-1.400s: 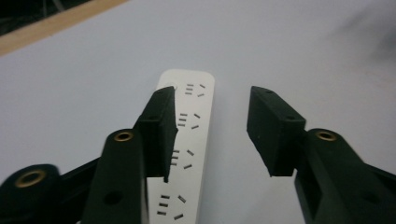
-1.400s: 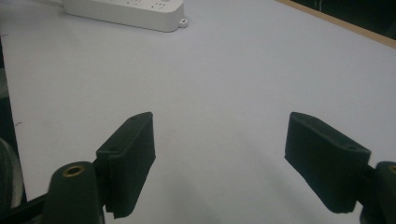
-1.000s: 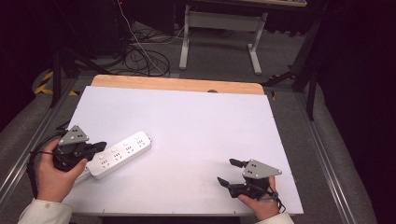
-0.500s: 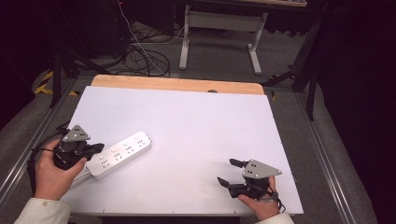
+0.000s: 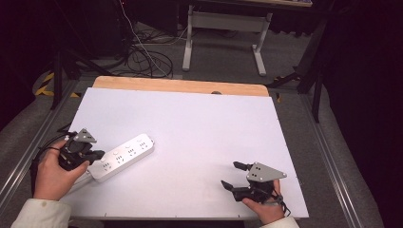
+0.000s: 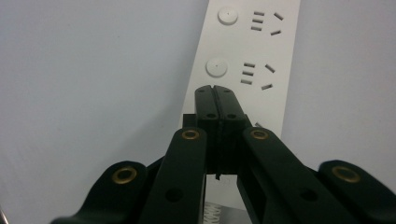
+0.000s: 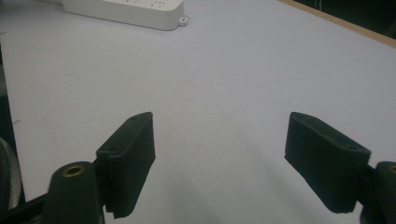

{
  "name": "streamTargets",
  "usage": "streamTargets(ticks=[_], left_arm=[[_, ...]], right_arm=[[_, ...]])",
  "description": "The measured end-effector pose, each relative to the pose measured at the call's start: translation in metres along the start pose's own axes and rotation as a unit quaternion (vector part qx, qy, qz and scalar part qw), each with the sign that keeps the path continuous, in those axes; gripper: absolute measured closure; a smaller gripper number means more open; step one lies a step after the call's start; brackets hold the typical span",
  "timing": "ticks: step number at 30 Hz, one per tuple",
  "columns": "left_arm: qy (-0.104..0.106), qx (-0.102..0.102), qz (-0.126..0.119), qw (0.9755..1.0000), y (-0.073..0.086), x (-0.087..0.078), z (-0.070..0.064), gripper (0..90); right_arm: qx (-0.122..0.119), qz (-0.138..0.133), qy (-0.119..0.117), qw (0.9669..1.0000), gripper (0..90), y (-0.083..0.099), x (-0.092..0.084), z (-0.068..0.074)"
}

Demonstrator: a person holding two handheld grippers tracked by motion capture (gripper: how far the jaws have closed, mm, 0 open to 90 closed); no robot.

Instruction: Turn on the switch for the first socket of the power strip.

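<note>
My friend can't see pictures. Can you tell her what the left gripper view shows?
The left gripper, its two black jaws pressed shut, points along a white power strip lying on a white table. Two round buttons and sets of socket slots show on the strip.

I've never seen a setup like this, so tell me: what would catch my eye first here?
Probably the white power strip lying at an angle on the left of the big white table. The left hand-held gripper, jaws closed, is poised over its near end. At the near right the right hand-held gripper rests with its jaws spread wide, holding nothing.
</note>
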State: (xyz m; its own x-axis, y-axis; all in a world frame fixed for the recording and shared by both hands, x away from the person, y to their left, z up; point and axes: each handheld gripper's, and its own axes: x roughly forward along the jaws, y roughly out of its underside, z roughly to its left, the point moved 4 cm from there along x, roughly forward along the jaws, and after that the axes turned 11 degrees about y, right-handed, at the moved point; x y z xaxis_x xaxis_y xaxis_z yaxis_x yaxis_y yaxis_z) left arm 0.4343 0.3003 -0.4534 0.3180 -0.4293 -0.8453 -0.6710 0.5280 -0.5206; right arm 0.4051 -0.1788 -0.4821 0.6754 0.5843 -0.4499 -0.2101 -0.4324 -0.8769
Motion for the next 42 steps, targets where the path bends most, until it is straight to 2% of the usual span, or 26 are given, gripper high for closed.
streamTargets(ticks=[7,11,20,34,42], left_arm=[[0.001,-0.014,0.013,0.9998,0.000,0.004,0.004,90.0],[0.005,-0.013,0.024,0.9996,-0.001,0.008,0.006,90.0],[0.003,-0.011,0.031,0.9994,0.000,0.013,0.008,90.0],[0.003,-0.012,0.031,0.9994,0.002,0.017,0.010,90.0],[-0.002,-0.015,0.022,0.9996,0.003,0.018,0.010,90.0]], right_arm=[[-0.002,0.000,0.000,1.0000,24.6,0.000,0.000,0.000],[-0.001,0.001,-0.002,1.0000,24.6,0.000,0.001,0.000],[-0.001,0.002,-0.003,1.0000,24.6,0.001,0.001,0.000],[0.000,0.005,-0.002,1.0000,24.5,0.001,0.002,0.000],[-0.002,0.005,-0.002,1.0000,24.5,0.001,0.001,0.000]])
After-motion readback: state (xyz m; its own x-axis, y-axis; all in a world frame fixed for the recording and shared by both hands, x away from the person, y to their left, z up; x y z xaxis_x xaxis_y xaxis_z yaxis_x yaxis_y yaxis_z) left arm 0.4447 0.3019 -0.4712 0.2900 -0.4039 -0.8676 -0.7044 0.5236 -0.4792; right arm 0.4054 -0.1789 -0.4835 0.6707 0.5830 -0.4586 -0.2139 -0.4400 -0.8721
